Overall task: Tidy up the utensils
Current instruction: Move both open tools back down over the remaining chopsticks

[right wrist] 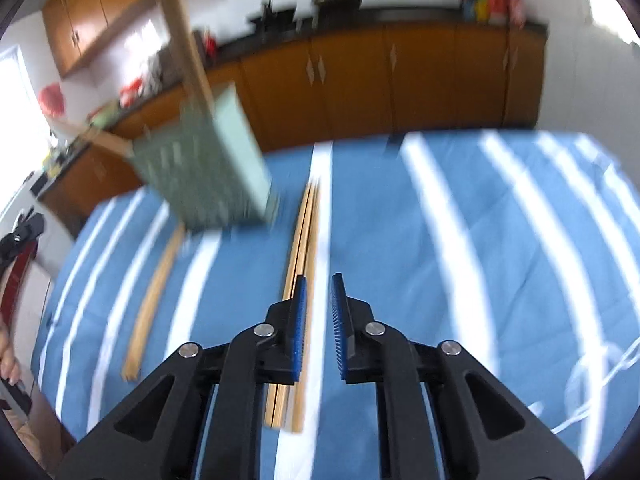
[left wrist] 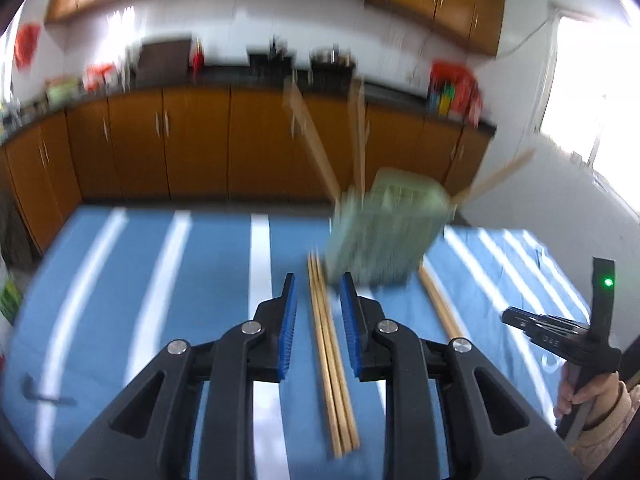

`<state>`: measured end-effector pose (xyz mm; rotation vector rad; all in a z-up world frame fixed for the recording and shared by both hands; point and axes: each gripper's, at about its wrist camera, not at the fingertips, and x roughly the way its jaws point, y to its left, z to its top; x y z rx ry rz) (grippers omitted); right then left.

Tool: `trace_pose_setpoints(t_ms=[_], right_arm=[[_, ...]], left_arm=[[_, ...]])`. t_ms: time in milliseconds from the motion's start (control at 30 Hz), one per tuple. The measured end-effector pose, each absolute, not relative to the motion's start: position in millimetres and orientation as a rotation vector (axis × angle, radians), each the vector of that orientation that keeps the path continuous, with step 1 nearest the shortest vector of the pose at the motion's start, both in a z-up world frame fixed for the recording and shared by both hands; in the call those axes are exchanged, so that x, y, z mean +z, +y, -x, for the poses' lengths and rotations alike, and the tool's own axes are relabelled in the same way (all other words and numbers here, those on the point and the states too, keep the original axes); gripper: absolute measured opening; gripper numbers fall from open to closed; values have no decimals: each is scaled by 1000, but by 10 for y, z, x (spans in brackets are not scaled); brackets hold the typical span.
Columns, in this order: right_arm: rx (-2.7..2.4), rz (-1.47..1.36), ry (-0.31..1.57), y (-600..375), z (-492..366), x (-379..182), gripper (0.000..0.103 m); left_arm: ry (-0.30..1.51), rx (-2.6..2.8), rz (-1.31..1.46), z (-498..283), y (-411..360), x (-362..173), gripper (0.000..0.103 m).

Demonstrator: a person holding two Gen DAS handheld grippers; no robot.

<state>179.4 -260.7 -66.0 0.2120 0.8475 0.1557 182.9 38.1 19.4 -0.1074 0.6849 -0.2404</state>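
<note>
A pale green slotted utensil holder [left wrist: 384, 228] stands on the blue striped tablecloth [left wrist: 160, 280] with several wooden chopsticks sticking out of its top. A bundle of wooden chopsticks [left wrist: 332, 360] lies flat on the cloth between the open jaws of my left gripper [left wrist: 318, 308]. A second pair of chopsticks [left wrist: 440, 304] lies to the right of the holder. In the right wrist view my right gripper [right wrist: 319, 300] is open and empty above the cloth, the bundle [right wrist: 300, 272] under its left finger, the holder [right wrist: 204, 160] up to the left, the second pair [right wrist: 152, 304] at left.
Orange-brown kitchen cabinets [left wrist: 192, 140] and a dark countertop with assorted items run along the back. The table's far edge [left wrist: 200, 206] lies just in front of them. The right hand-held gripper [left wrist: 576, 336] shows at the right of the left wrist view.
</note>
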Motion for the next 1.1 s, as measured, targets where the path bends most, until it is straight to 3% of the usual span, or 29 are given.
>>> trace_pose_setpoints(t_ms=[367,867,1100], right_arm=[[111,-134,923,-2442,-1805,-1038,7],[43,-118,909,-2602,-1765,-1065,8],[63,-92,898,-2525,-1740,-1074,9]], left_arm=[[909,-286,204,-2014,413,-717,21],[973,-277,96,-2094,161,-946,9],[946,-215,-12,-2070,25,-928,9]])
